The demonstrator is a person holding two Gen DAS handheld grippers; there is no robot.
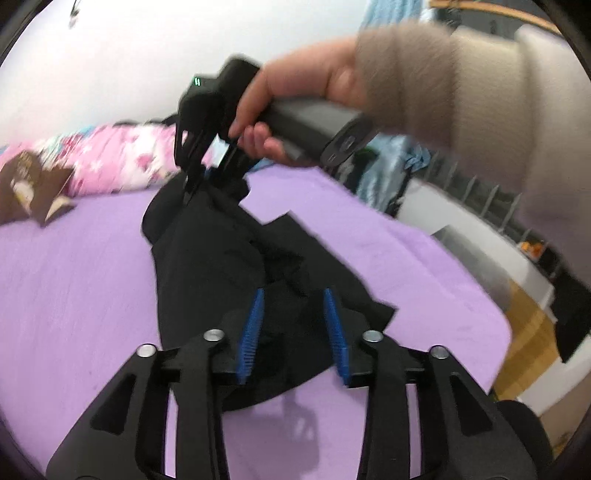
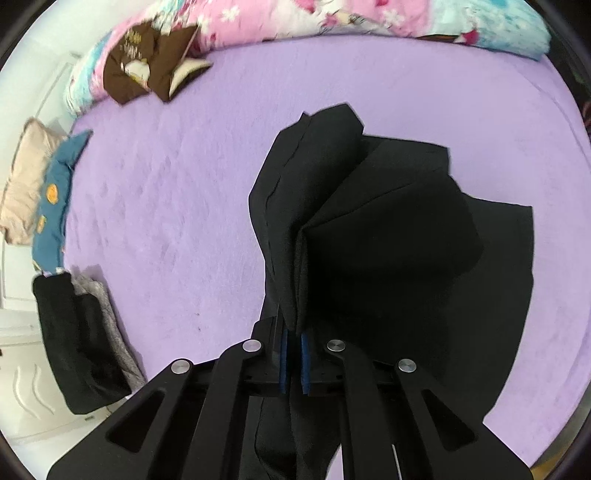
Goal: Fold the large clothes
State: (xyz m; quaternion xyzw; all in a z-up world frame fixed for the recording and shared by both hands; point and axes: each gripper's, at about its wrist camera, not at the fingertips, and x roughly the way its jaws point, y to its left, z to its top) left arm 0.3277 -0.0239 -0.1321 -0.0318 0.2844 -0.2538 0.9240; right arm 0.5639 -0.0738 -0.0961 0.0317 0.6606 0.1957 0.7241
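A large black garment (image 1: pixel 229 258) lies bunched on a purple bed sheet (image 1: pixel 74 280). My left gripper (image 1: pixel 295 295) is open, its blue pads apart just above the near end of the garment. My right gripper (image 1: pixel 192 184), held in a hand with a beige sleeve, is shut on the far end of the garment and lifts it. In the right wrist view the right gripper (image 2: pixel 294 336) pinches several layers of the black garment (image 2: pixel 388 229), which hangs folded over the purple sheet (image 2: pixel 166 221).
A pink floral duvet (image 2: pixel 295 18) and a brown cloth (image 2: pixel 147 70) lie at the bed's far edge. A beige pillow (image 2: pixel 22 184), a blue item (image 2: pixel 55 206) and a dark folded stack (image 2: pixel 77 339) sit at the left edge. A white shelf (image 1: pixel 480 243) stands beside the bed.
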